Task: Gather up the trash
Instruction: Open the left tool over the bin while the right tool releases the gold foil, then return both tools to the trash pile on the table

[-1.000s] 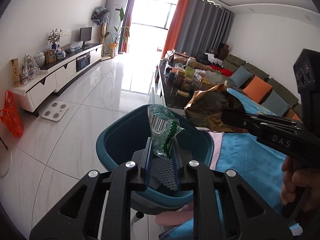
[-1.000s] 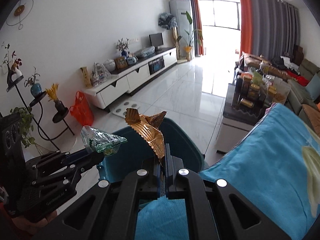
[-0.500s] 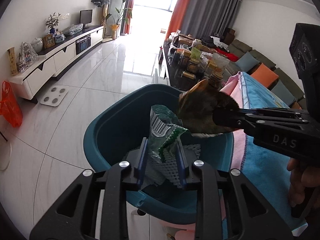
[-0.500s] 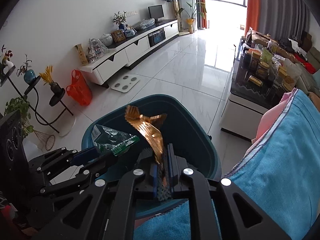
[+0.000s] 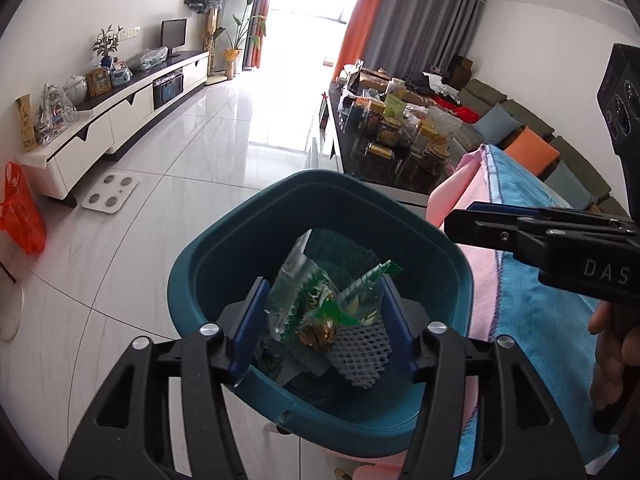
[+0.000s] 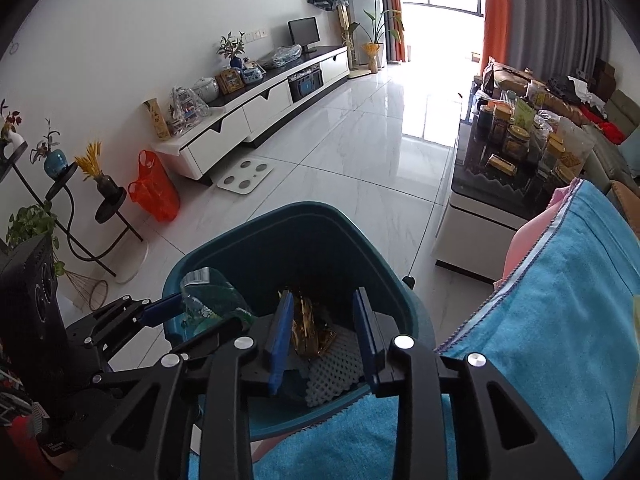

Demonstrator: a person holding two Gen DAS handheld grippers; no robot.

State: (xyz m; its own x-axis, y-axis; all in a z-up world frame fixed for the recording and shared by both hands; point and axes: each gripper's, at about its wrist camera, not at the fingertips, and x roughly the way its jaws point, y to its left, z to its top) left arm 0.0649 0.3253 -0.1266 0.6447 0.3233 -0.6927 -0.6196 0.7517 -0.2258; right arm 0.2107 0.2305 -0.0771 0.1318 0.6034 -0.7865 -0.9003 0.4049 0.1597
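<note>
White marble-look tiles covered the floor [image 5: 168, 152] of a bright living room. A white TV cabinet [image 6: 256, 112] ran along the left wall, an orange bag [image 6: 154, 192] stood at its near end, and a white scale [image 5: 110, 198] lay on the tiles. A dark low table [image 5: 384, 152] crowded with jars stood before a sofa [image 5: 532, 140] with orange and blue cushions. At near right lay a blue cloth [image 6: 552, 320] edged in pink.

A teal bin [image 5: 208, 264] stood on the floor against the cloth. The left gripper [image 5: 320, 320] hung over the bin's near rim, its jaws spread. Between them sat a clear green-printed wrapper [image 5: 316, 300], crumpled, its long axis tilted upward and to the left in the left view; whether a finger touched it could not be told. In the right view the wrapper [image 6: 208, 300] stood out above the bin's left rim at the left gripper's tips.

The right gripper [image 6: 324, 332] was held over the bin, jaws spread and gripping nothing. A gold wrapper [image 6: 308, 328] lay inside the bin just beside the left finger, standing roughly on end. White foam netting [image 5: 360, 348] lay at the bottom, touching the gold wrapper.
</note>
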